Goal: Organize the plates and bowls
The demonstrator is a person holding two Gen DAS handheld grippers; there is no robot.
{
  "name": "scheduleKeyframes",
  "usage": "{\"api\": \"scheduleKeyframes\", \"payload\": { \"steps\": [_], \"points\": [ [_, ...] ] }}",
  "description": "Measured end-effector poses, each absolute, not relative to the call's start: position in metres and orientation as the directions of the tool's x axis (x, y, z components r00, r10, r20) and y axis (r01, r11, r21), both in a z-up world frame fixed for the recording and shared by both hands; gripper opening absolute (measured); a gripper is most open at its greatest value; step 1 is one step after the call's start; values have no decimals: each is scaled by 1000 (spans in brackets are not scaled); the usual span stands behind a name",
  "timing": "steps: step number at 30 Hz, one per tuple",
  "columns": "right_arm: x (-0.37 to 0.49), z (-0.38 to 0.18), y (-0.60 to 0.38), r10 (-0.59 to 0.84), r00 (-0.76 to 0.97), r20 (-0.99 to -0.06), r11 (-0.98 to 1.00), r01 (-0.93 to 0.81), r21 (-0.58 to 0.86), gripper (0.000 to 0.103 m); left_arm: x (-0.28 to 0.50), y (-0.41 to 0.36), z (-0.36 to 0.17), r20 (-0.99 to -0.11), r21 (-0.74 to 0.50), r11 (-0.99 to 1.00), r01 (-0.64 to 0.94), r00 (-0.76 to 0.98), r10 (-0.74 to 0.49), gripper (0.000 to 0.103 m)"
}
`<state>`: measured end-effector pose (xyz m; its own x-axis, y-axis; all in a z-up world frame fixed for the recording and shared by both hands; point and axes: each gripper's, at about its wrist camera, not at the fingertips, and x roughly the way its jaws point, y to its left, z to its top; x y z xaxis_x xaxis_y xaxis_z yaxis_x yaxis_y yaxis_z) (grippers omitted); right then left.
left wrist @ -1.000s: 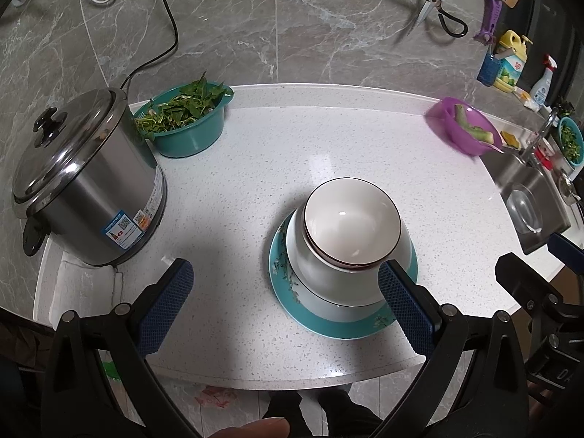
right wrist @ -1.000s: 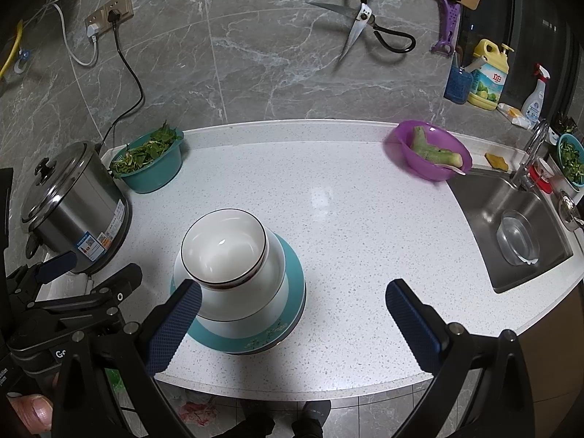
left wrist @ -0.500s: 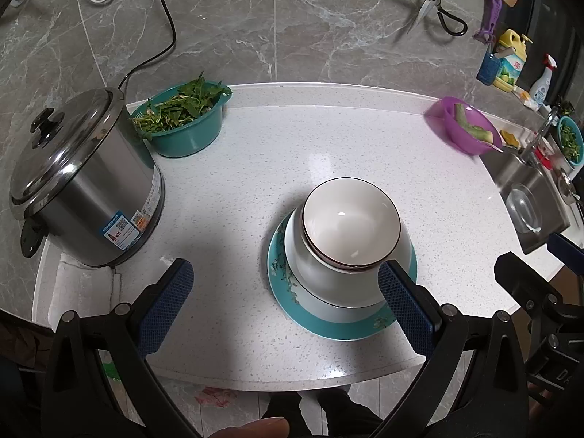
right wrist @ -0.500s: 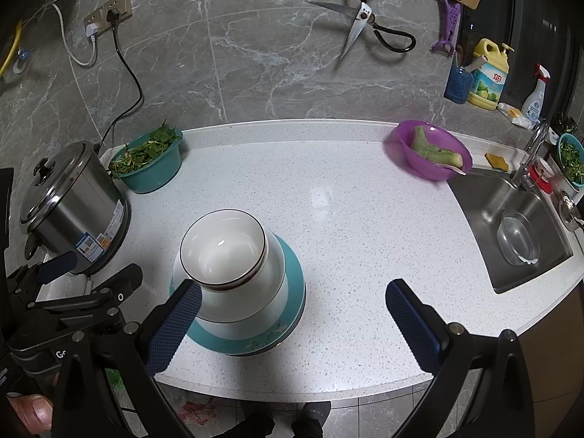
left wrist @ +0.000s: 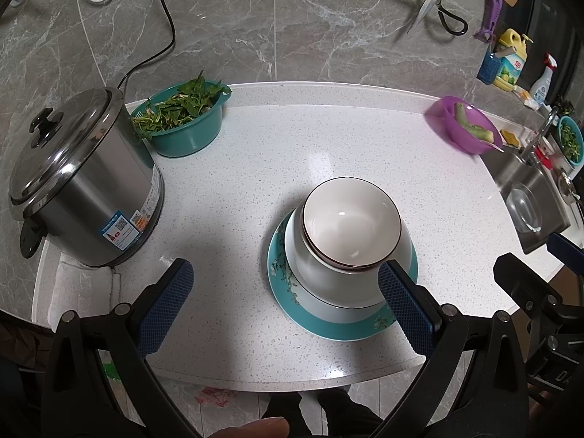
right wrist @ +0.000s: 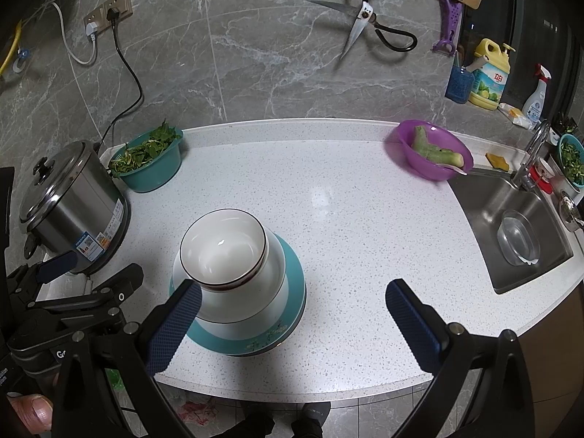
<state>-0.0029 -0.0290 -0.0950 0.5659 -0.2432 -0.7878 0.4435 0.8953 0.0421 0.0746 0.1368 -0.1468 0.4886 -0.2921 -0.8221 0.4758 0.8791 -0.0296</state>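
Observation:
A stack of white bowls with a dark-rimmed bowl (left wrist: 350, 231) on top sits on a teal flowered plate (left wrist: 328, 325) near the front of the white counter. The same top bowl (right wrist: 222, 248) and plate (right wrist: 284, 317) show in the right wrist view. My left gripper (left wrist: 284, 303) is open and empty, held above the counter's front edge, its right finger over the plate's right side. My right gripper (right wrist: 292, 314) is open and empty, its left finger over the stack's left side.
A steel rice cooker (left wrist: 80, 186) stands at the left, a teal bowl of greens (left wrist: 182, 124) behind it. A purple bowl of vegetables (right wrist: 430, 153) sits at the back right beside the sink (right wrist: 511, 226). Scissors (right wrist: 365, 25) hang on the wall.
Both grippers have hardly moved. The view has shifted very slightly. The bowl stack and plate stay in place.

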Motion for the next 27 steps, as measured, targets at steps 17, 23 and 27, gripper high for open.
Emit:
{"api": "scheduleKeyframes", "payload": {
  "steps": [17, 23, 27],
  "points": [
    [0, -98, -30, -239, 563, -791, 898, 439, 41, 103, 75, 136, -147, -823, -28, 879, 476, 488, -290, 103],
    [1, -98, -30, -238, 563, -792, 898, 438, 41, 103, 77, 135, -149, -824, -29, 878, 478, 486, -292, 103],
    [1, -100, -30, -235, 561, -794, 899, 436, 42, 103, 79, 132, -152, -825, -28, 878, 478, 484, -290, 103]
  ]
}}
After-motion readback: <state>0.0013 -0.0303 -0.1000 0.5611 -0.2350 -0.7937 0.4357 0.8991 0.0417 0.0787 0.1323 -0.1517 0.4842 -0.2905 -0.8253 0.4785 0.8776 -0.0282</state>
